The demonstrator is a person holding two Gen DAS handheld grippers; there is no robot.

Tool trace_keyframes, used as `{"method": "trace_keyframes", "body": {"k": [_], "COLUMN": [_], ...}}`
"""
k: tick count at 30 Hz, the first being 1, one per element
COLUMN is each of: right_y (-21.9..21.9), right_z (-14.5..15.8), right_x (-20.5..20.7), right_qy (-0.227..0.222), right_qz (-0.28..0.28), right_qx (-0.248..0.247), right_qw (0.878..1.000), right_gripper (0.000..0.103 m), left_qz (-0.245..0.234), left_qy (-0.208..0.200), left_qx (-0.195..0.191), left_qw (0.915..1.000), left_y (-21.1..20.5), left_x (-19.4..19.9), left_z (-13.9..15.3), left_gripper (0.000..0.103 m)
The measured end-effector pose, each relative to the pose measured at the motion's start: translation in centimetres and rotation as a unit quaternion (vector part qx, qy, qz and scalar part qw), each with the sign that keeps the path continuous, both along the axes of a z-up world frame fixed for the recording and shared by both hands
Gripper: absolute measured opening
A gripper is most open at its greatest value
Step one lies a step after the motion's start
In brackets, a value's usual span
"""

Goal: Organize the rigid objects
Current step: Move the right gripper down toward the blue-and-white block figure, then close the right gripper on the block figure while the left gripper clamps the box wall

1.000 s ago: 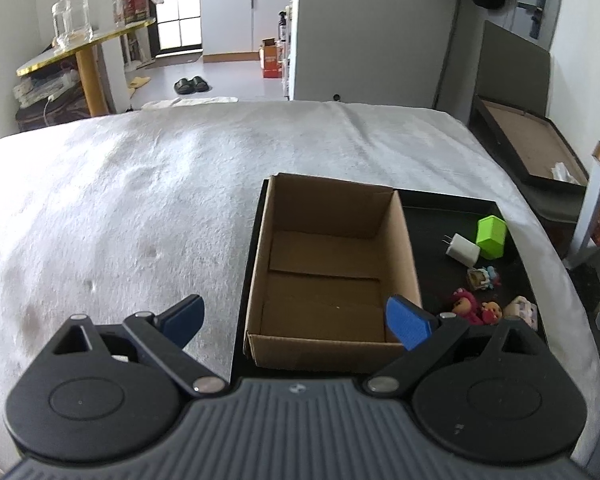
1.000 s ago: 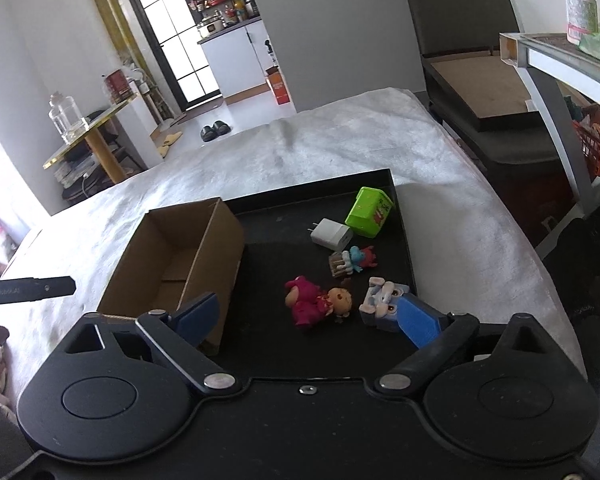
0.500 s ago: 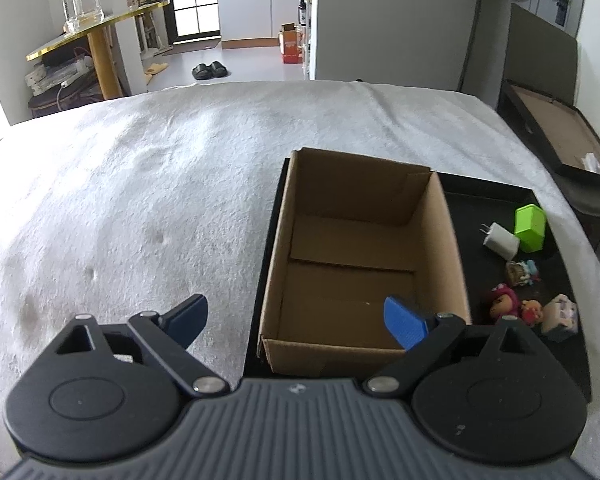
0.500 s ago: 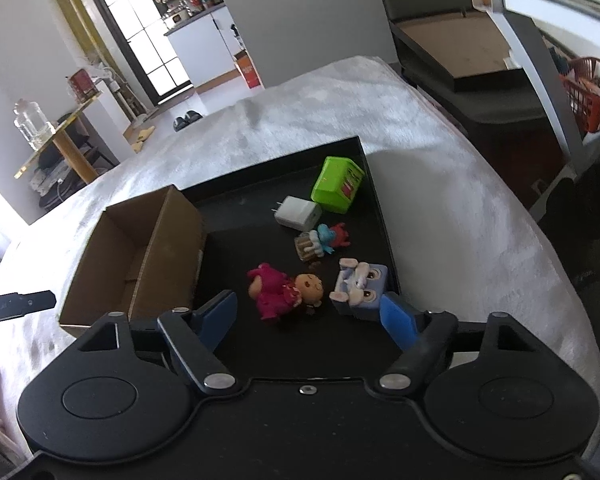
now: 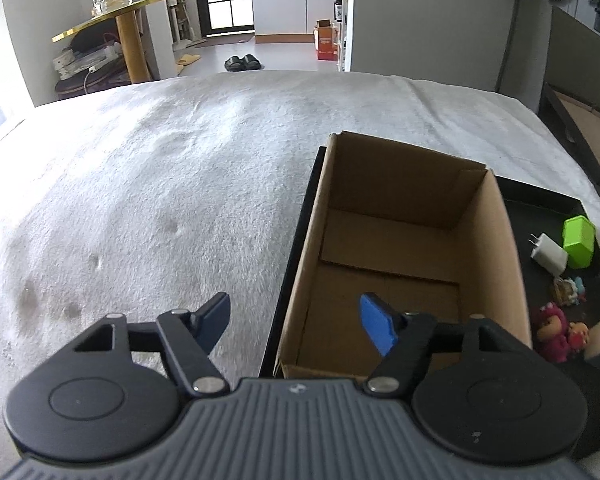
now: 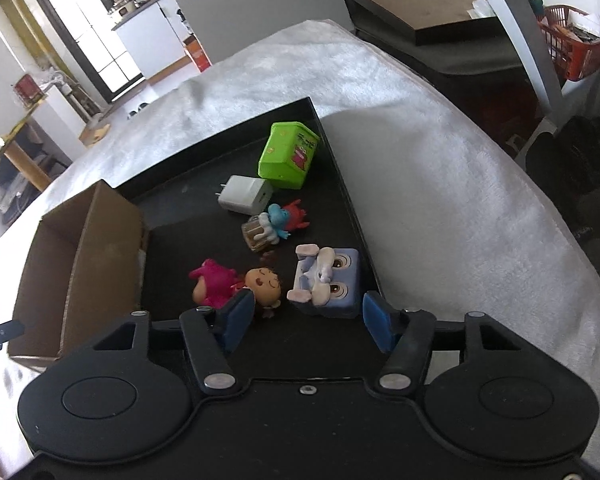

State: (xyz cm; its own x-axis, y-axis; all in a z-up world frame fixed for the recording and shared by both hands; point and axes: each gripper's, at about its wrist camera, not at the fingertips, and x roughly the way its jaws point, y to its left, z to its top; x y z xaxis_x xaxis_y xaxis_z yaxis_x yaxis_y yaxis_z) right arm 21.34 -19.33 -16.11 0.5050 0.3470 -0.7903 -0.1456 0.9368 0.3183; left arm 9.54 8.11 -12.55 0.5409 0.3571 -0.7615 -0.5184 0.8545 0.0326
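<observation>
Right gripper [image 6: 308, 322] has closed in on blue block toy [image 6: 330, 282], fingers spread | toy just ahead between them, on black tray [image 6: 332, 152] | left gripper [image 5: 296, 322] spread over cardboard box [image 5: 500, 232] edge

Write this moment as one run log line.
left gripper: open, over cardboard box edge | right gripper: open, near blue block toy | box: nothing inside

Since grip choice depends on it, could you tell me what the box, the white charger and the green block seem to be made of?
Box: brown corrugated cardboard, matte, with visible folded flaps. White charger: apparently hard plastic, smooth, faintly glossy, with metal-looking prongs. Green block: probably moulded plastic, smooth with printed graphics.
</observation>
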Motion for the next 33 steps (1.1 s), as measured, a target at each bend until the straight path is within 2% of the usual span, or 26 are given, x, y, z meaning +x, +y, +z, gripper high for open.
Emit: {"method": "trace_keyframes", "body": {"k": [6,11,17,20,23,33], "right_y": [0.9,1.7,2.5,2.8,2.5,1.4], "right_z": [-1.3,-2.2,-3.3,-3.9,-3.7,-1.9], "right_x": [1.0,1.6,2.0,2.2,2.1,1.3], "right_qy": [0.007,0.006,0.007,0.005,-0.002,-0.023], "right_qz": [-0.008,-0.008,-0.003,-0.002,-0.003,-0.017], "right_qx": [-0.023,-0.050,-0.071,-0.082,-0.077,-0.045], "right_qw": [1.000,0.999,0.997,0.997,0.997,0.999], "right_gripper": [0.060,0.058,0.057,0.047,0.045,0.044], "left_qz": [0.013,0.010,0.011,0.016,0.022,0.009], "left_qy": [0.007,0.017,0.018,0.025,0.019,0.002], "left_qx": [0.016,0.033,0.048,0.043,0.047,0.047], "left_qw": [0.9998,0.9993,0.9986,0.9986,0.9985,0.9989], "left_y": [0.0,-0.5,-0.9,-0.9,-1.0,-1.4], "left_x": [1.1,1.9,2.3,2.1,1.5,1.2], "left_z": [-1.1,-1.7,-2.1,-2.4,-2.2,-2.2], "left_gripper": [0.055,0.051,0.035,0.026,0.018,0.014]}}
